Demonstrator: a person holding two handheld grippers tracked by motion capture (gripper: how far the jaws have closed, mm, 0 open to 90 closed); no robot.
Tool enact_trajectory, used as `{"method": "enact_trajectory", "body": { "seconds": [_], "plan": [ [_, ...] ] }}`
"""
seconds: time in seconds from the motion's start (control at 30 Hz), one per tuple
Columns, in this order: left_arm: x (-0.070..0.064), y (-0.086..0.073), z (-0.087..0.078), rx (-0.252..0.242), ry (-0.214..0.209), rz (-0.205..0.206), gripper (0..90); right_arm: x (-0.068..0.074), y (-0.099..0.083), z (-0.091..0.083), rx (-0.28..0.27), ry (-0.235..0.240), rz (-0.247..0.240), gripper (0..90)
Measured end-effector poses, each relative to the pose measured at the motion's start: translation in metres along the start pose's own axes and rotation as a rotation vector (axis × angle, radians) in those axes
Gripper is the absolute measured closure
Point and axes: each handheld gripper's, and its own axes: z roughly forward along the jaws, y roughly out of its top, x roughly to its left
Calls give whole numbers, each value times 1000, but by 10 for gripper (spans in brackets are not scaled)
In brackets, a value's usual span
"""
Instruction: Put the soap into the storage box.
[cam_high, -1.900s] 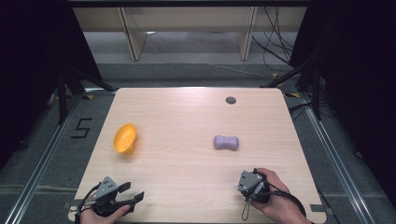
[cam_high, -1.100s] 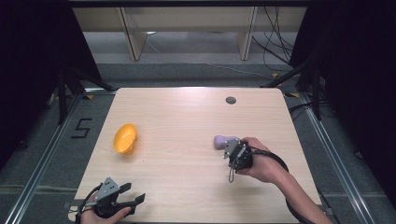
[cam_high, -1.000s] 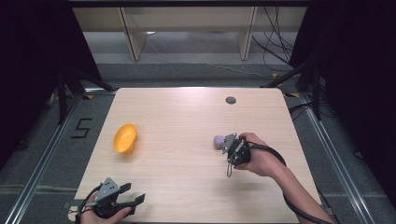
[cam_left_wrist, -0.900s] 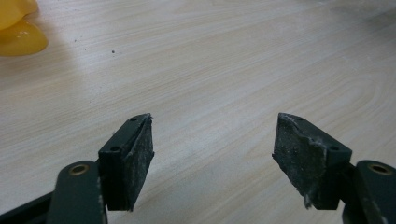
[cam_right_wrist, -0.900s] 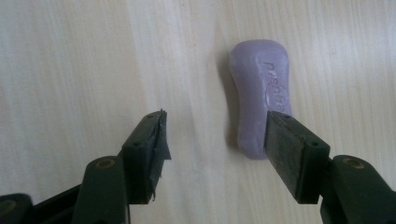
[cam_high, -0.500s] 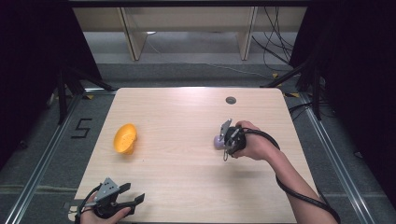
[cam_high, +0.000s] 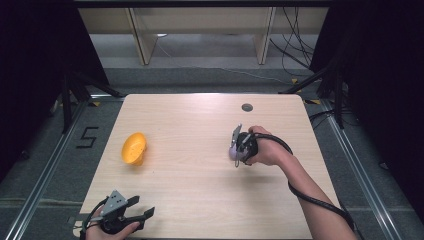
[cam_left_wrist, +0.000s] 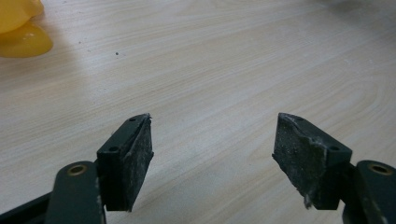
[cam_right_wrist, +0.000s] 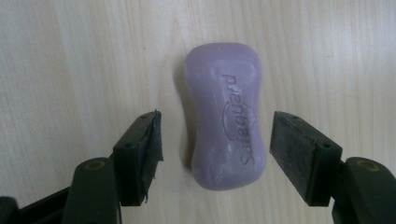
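**Purple soap bar lies between the spread right jaws**

One purple soap bar (cam_right_wrist: 225, 116) lies flat on the wooden table (cam_high: 200, 190). Raised lettering runs along its top face around an oval emblem; in the right gripper view it reads roughly "prengers", though the moulding is soft and I cannot be sure of every letter. A dark figure "5" (cam_high: 86, 137) is marked on the floor to the left of the table.

The right gripper (cam_right_wrist: 215, 149) points down at the bar. Its two black jaws stand wide apart, one on each long side of the soap, with a strip of bare wood showing between each pad and the bar, so nothing is gripped. In the high view the right hand (cam_high: 265, 147) holds this gripper over the soap.

The left gripper (cam_left_wrist: 212, 154) sits low at the near edge of the table, jaws spread wide with bare wood between them. One yellow object (cam_left_wrist: 21, 28) lies well beyond its left jaw. One small dark round mark (cam_high: 247, 107) sits near the table's far edge.
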Motion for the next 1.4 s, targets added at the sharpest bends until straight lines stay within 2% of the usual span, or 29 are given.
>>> {"method": "enact_trajectory", "body": {
  "seconds": [0.03,0.07,0.17,0.37,0.4,0.43,0.47,0.53,0.6,0.7,0.8,0.83,0.87,0.9,0.93,1.0,1.03,1.13,1.2,1.27,1.33,1.4],
  "plan": [
    [0,0,0,0,0,0,275,0,0,0,0,0,0,350],
    [0,0,0,2,2,-2,275,-5,1,4,-26,-11,-54,351],
    [1,0,0,4,-2,20,275,-6,1,7,-24,-8,-59,352],
    [1,0,0,6,6,1,275,-8,2,13,-8,15,-52,355],
    [1,0,0,6,6,1,275,-8,2,13,-10,22,-60,355],
    [2,0,0,7,4,18,275,-8,2,14,-10,25,-53,355],
    [2,0,0,8,4,19,275,-11,2,16,-11,13,-76,355],
    [2,0,0,6,3,19,275,-11,2,17,-11,13,-77,356],
    [1,0,0,6,7,-1,275,-10,3,18,-4,22,-49,357],
    [2,0,0,5,3,13,275,-11,3,20,-5,26,-59,358],
    [1,0,0,5,7,1,275,-12,3,23,3,26,-55,360],
    [2,0,0,6,4,15,275,-12,3,23,4,23,-53,361],
    [2,0,0,6,4,20,275,-14,3,24,-6,14,-91,363],
    [1,0,0,6,7,9,275,-15,3,25,-12,16,-101,364],
    [2,0,0,5,4,19,275,-12,4,24,6,29,-45,365],
    [1,0,0,6,6,10,275,-13,5,25,10,29,-49,368],
    [2,0,0,4,5,20,275,-14,5,26,9,34,-63,369],
    [1,0,0,3,9,-1,275,-14,7,29,20,31,-60,374],
    [1,0,0,6,11,1,275,-15,8,31,19,36,-64,382],
    [1,0,-1,8,15,0,275,-15,8,32,24,49,-52,390],
    [1,0,1,0,7,-5,275,-17,8,35,20,43,-61,397],
    [1,0,0,-1,7,0,275,-17,8,35,26,46,-36,417]
  ]
}}
